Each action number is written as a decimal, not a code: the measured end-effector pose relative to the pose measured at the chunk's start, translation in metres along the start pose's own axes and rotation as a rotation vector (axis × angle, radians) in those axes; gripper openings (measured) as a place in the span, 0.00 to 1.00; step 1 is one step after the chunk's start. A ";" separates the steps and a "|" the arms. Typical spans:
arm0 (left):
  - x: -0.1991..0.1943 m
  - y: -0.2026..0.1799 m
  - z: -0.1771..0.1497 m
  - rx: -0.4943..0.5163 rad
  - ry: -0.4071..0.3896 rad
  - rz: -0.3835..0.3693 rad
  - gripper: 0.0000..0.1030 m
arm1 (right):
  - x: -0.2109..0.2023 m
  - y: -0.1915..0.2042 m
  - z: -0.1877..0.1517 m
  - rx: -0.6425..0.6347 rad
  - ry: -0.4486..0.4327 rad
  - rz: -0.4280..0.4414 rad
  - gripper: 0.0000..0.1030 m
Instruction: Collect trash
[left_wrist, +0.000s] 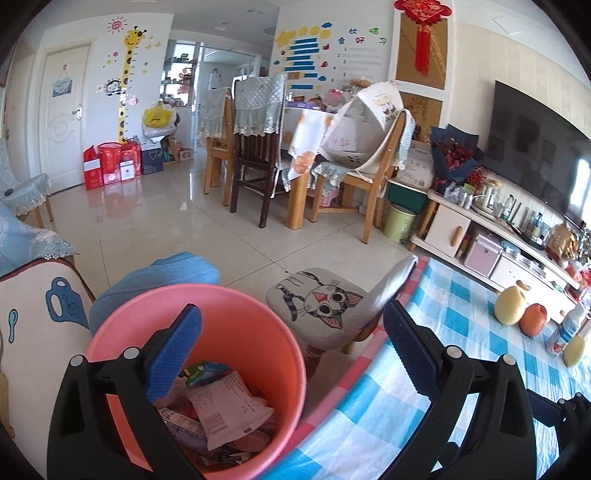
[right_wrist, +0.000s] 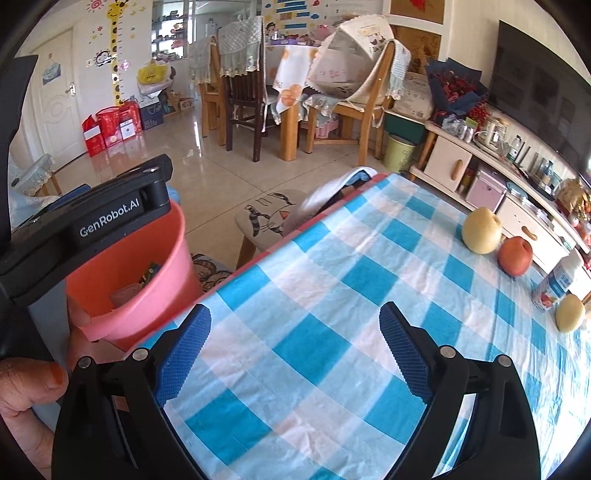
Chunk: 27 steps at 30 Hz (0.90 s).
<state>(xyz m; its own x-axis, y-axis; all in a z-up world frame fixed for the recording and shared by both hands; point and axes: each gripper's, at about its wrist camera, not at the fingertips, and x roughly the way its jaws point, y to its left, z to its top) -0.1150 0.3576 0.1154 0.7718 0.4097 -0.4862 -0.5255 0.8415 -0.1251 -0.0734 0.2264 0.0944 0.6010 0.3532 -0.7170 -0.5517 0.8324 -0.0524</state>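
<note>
L tool (left_wrist: 291, 328) wide open, nothing between pads; it hangs over the pink bin (left_wrist: 236, 306), which stands on the floor just off the surface's near-left edge. R tool (right_wrist: 295, 332) also open and empty, over the checked cloth (right_wrist: 332, 280) near that same edge.

Trash: wrappers (left_wrist: 225, 402) lie in the bin, crumpled foil/plastic packets. I judge them v. light, soft, crackly, a bit slippery; pinch at a fold or corner, flat faces will slide.

No loose trash visible on the cloth near me. At the far right edge: two pears (right_wrist: 482, 230) and (right_wrist: 570, 314), an apple (right_wrist: 515, 255), a small carton (right_wrist: 554, 284). Can't tell if the carton is empty, so trash or not is unknown. If it is, thin card, crushes easily; grip across the narrow faces, light squeeze.

Room: middle of the surface is bare, free path to the carton. Fruit touches or nearly touches it, round, will roll toward the edge if nudged. Bin rim close under L tool; cat-print stool (left_wrist: 317, 302) just beyond it.
</note>
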 end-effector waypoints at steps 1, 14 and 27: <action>-0.002 -0.003 -0.001 0.008 -0.002 -0.006 0.96 | -0.003 -0.003 -0.002 0.003 -0.002 -0.009 0.89; -0.035 -0.055 -0.014 0.111 -0.057 -0.115 0.96 | -0.052 -0.052 -0.033 0.090 -0.053 -0.115 0.90; -0.079 -0.093 -0.034 0.196 -0.083 -0.197 0.96 | -0.109 -0.106 -0.086 0.211 -0.099 -0.241 0.90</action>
<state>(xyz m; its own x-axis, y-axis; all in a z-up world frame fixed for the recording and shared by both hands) -0.1396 0.2351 0.1357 0.8832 0.2522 -0.3954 -0.2895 0.9565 -0.0365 -0.1302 0.0631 0.1183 0.7584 0.1668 -0.6301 -0.2613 0.9634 -0.0595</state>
